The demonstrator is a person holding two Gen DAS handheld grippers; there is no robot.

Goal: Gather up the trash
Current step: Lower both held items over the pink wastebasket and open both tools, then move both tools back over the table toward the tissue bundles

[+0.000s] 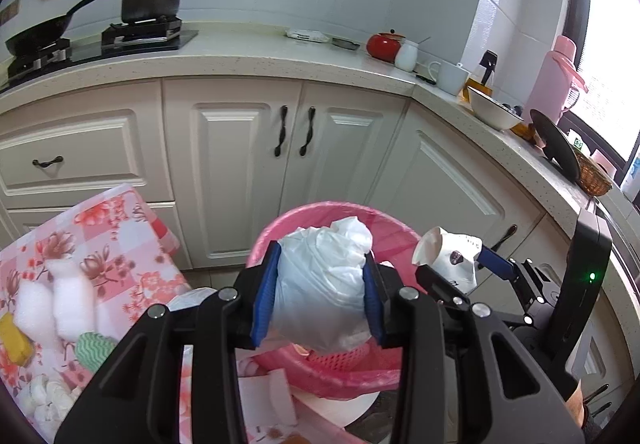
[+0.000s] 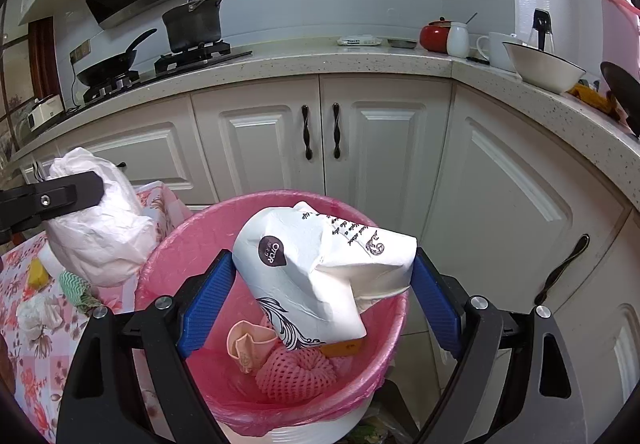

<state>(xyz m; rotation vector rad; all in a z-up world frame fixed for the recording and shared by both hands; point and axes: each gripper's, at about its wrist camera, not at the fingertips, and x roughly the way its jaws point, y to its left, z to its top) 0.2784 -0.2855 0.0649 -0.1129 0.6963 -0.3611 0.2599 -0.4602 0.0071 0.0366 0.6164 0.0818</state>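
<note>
A pink-lined trash bin stands on the floor before the cabinets. My left gripper is shut on a crumpled white plastic bag and holds it above the bin's near-left side. My right gripper is shut on a crushed white paper cup with black print, over the bin's opening. In the left wrist view, the right gripper and its cup show at the bin's right rim. The right wrist view shows the bag at the left. A pink foam net lies inside the bin.
A table with a floral cloth stands left of the bin, bearing white foam pieces, a yellow sponge, a green striped rag and crumpled tissue. White cabinets and a counter with a white bowl lie behind.
</note>
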